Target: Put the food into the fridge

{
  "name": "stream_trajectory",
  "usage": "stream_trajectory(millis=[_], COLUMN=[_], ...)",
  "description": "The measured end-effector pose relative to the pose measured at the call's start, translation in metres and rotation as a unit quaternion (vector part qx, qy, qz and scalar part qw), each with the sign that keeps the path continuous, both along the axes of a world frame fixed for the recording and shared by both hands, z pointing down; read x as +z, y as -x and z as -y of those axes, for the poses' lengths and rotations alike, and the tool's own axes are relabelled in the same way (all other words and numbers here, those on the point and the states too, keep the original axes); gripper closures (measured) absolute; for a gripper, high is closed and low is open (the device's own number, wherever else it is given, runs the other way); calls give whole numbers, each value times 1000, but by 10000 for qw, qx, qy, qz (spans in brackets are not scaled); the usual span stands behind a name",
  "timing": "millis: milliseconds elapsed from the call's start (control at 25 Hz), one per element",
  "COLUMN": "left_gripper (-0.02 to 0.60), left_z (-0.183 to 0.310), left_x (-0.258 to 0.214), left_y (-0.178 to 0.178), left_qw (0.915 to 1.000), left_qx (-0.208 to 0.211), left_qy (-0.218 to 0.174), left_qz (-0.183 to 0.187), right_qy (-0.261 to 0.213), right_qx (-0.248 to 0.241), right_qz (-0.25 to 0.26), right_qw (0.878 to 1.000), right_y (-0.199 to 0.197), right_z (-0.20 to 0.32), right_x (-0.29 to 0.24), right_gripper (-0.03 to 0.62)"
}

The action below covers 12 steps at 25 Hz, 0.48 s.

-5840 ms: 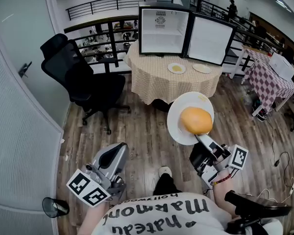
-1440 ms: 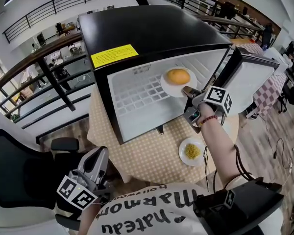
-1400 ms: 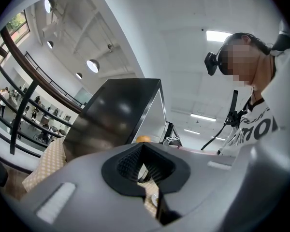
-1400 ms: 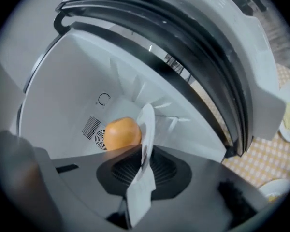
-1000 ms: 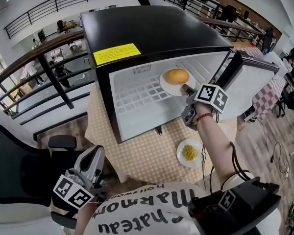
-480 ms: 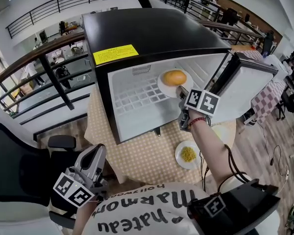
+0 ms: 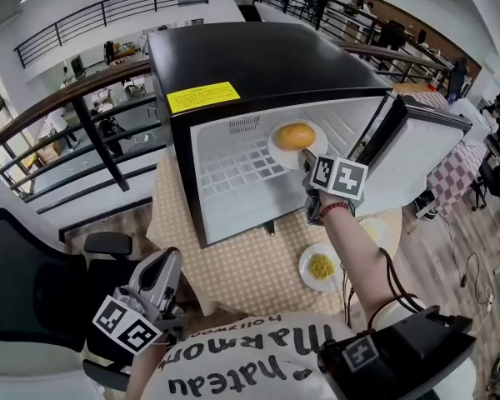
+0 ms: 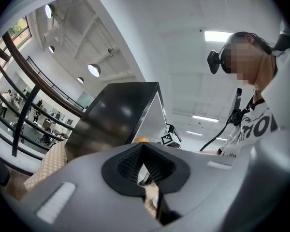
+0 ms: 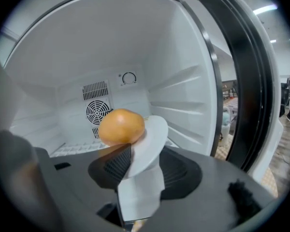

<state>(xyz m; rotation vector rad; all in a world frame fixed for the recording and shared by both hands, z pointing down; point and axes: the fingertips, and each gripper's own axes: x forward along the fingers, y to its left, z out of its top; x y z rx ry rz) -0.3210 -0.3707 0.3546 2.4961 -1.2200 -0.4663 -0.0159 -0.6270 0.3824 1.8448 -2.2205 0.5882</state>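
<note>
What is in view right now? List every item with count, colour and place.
Fridge: one, black with white inside, on the table, door open.
Table: one, beige checked cloth, under the fridge.
White plate: one, white, on the fridge shelf.
Bun: one, orange-brown, on the white plate.
Small plate: one, white, on the table before the fridge, holding yellow food.
Chair: one, black, lower left.
Railing: one, dark, left of the fridge.
Left gripper: one, grey, low at the person's left, shut, empty.
Right gripper: one, grey, at the fridge opening, opening, white plate's rim between its fingers.
</note>
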Motion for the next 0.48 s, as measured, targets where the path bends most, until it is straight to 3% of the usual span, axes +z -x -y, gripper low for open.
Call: stream_trajectory(millis=[200, 400, 480], left_gripper=[575, 575, 575], left_z=[-3, 4, 0], left_x=[0, -2, -2], left_y=[-4, -11, -6], left_qw=[10000, 9999, 9999], left_qx=[52, 80, 87], left_qy=[-58, -105, -111], left_qz=[-14, -25, -38], right_qy=[-56, 306, 342], right_qx=[10, 69, 64], right_qz=[-282, 572, 633], right_qw=[9996, 9979, 9974], right_y=[-4, -13, -7], right_z=[3, 7, 2], right_x=[-2, 11, 12], right_gripper=[398, 388, 387])
